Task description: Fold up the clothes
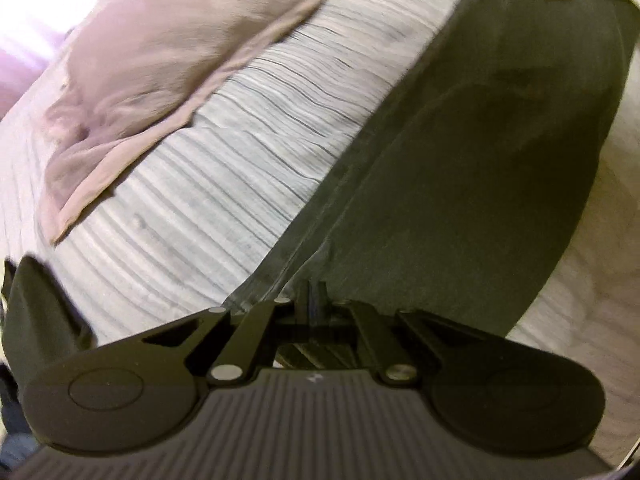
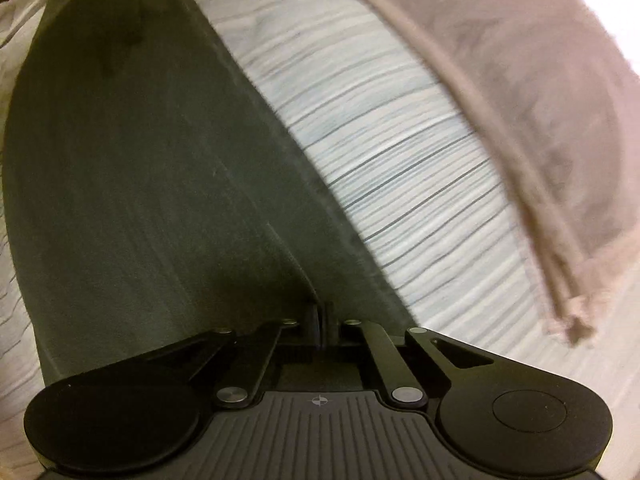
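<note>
Where the two black tongs come down, each pair is pinched together on the near hem of a dark grey garment (image 1: 460, 152): the left tongs (image 1: 314, 300) at its hem seam, the right tongs (image 2: 322, 314) likewise, with cloth caught between the closed pads. Spread flat, the garment runs away from both grips across a bed covered in a pale striped sheet (image 1: 240, 152). Just past the garment's long edge lies a bare strip of that sheet, open and uncluttered. Beyond the strip sits a dusty pink cloth (image 1: 152, 52), rumpled, its folded edge running roughly alongside the garment's edge but well apart from it; a loose corner of it hangs down near the right tongs' side. On the garment's other flank more sheet shows. Far corners are blurred; I cannot tell what lies there.
</note>
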